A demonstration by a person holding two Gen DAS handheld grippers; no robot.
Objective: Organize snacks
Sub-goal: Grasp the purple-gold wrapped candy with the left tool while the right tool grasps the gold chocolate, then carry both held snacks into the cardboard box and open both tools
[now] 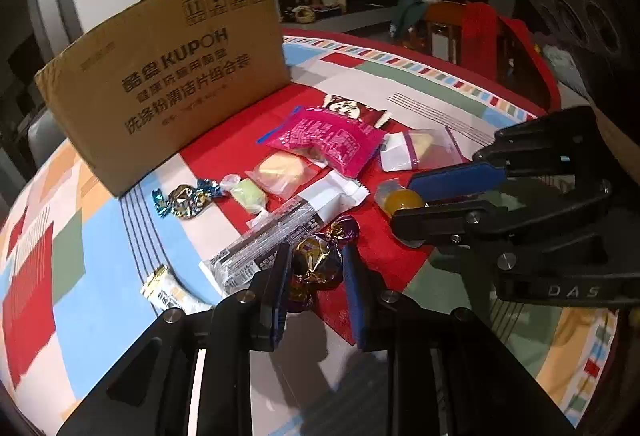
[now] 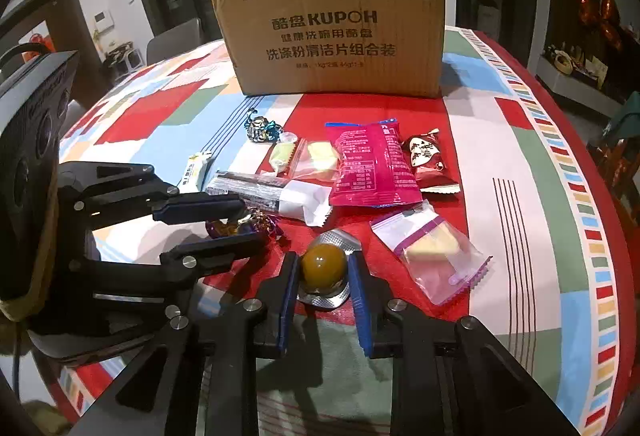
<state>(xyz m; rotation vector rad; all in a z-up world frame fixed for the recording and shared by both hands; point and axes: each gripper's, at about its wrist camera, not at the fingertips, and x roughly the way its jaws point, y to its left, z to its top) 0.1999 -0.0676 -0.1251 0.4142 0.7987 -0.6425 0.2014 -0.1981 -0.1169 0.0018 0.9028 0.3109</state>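
At the far side of the patchwork tablecloth (image 2: 532,172), a tall cardboard box (image 2: 336,32), upright, printed side toward both cameras. In front of it, on the red patch, a loose scatter of snacks. Largest among them, a pink packet (image 2: 370,162) lying flat, with a dark red packet (image 2: 430,160) just beside it on the right in the right wrist view. Nearer, a long clear-and-white bar wrapper (image 2: 272,192) lying crosswise, and a clear bag with a purple strip (image 2: 432,248) holding a pale yellow piece. Behind the bar, a clear-wrapped yellow pastry (image 2: 320,156) and a small green sweet (image 2: 282,154), touching or nearly so. Farther back, close to the box, a blue-and-gold foil candy (image 2: 260,128). At the left, a little white sachet (image 1: 174,292).

Left gripper (image 1: 316,268) down at a gold-and-purple foil candy (image 1: 318,262), fingers on either side, close against it; full clamping hard to confirm. Right gripper (image 2: 324,272) astride an amber jelly ball (image 2: 323,265) in its silver blister cup, pads flanking it narrowly; contact cannot be told for certain.
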